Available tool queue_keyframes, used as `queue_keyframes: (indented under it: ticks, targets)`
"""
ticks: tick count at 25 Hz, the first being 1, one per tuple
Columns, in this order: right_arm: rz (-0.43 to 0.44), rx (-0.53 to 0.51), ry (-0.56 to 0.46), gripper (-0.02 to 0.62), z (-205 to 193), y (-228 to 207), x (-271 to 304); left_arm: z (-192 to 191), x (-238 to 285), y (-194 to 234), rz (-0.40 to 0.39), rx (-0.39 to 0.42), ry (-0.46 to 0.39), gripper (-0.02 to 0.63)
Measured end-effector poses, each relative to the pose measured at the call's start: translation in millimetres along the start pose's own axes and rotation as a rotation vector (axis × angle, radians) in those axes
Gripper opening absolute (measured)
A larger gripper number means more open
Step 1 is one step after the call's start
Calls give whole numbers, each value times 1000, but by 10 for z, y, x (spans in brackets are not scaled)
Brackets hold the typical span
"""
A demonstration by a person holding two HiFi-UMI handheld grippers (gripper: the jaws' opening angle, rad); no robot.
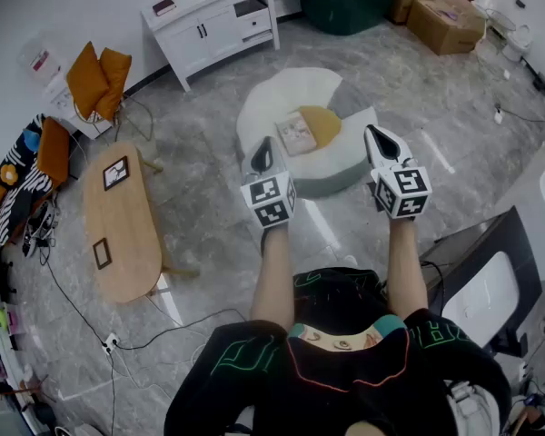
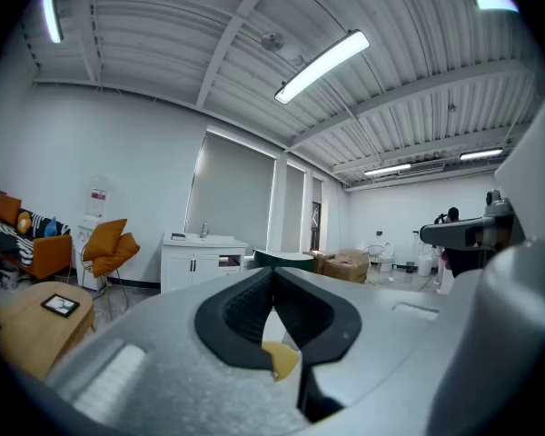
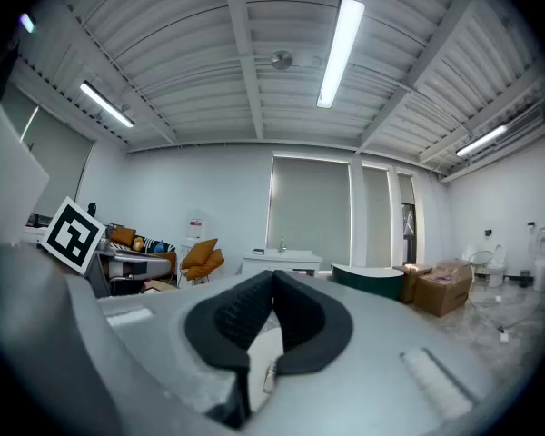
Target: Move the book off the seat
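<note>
Grey marble floor surrounds the round white cushioned seat (image 1: pixel 254 116); on it the thin pale book (image 1: pixel 296 133) lies flat beside a mustard cushion (image 1: pixel 322 123). I hold my left gripper (image 1: pixel 264 145) and right gripper (image 1: pixel 374 134) clenched and empty on the seat's near side. The book looks light and stiff, so I'd pinch its near edge.

Room, as seen from my head and along my tongs.
- Floor (image 1: pixel 209 243): grey marbled tile, glossy.
- Walls: white.
- Ceiling (image 2: pixel 163 44): white ribbed panels with beams; tube lamps (image 2: pixel 322 64) lit.
- Far side: white cabinet (image 1: pixel 213 21) with doors and one open shelf; dark green tub (image 1: pixel 341 3) near it; cardboard boxes (image 1: pixel 445 21) further right.
- My left: oval wooden table (image 1: pixel 127 243); orange cushioned chair (image 1: pixel 98 80); sofa (image 1: pixel 18 180) with striped cushions.
- Black cables (image 1: pixel 73 307) trail over the floor.
</note>
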State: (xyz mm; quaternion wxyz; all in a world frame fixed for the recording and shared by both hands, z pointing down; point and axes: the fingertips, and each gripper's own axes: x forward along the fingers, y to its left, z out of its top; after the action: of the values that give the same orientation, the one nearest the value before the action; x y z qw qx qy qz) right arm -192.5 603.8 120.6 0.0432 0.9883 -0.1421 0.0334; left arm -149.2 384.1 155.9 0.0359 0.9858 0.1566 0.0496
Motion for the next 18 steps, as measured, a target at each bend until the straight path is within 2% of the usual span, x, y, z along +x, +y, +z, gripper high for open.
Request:
queue_keyframes:
  ticks: [10,18]
  targets:
    - [18,21,3,3,-26,164,-5,-46,-39,12,-48,-9,-5,11]
    - [24,-12,42,3,-42,125,117,-192,34,150,-39,-67,9,11]
